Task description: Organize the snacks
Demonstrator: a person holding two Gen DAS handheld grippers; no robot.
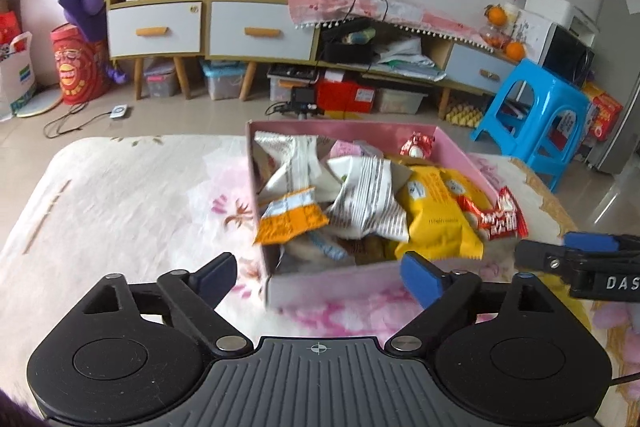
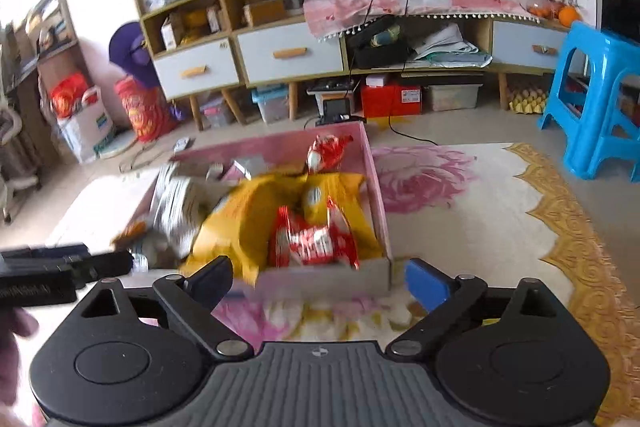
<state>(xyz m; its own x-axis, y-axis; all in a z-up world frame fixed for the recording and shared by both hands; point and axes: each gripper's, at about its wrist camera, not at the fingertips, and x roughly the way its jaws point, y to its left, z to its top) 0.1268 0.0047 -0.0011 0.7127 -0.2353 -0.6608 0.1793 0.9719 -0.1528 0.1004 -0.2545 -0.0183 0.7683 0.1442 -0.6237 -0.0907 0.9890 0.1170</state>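
Observation:
A pink box (image 1: 332, 281) full of snack packets stands on a floral-covered table (image 1: 120, 203). It holds white striped packets (image 1: 368, 199), an orange-and-white packet (image 1: 290, 221), yellow bags (image 1: 436, 215) and red packets (image 1: 498, 219). My left gripper (image 1: 320, 277) is open and empty, just in front of the box's near wall. The right gripper also shows in the left wrist view (image 1: 568, 251), beside the box's right corner. In the right wrist view my right gripper (image 2: 320, 281) is open and empty before the box (image 2: 328, 281), near its red packets (image 2: 314, 241) and yellow bags (image 2: 248, 219).
A blue plastic stool (image 1: 532, 123) stands on the floor beyond the table's right side. Low cabinets with drawers (image 1: 260, 31), storage bins and cables line the far wall. The table cover's gold-patterned border (image 2: 576, 227) runs along its right side.

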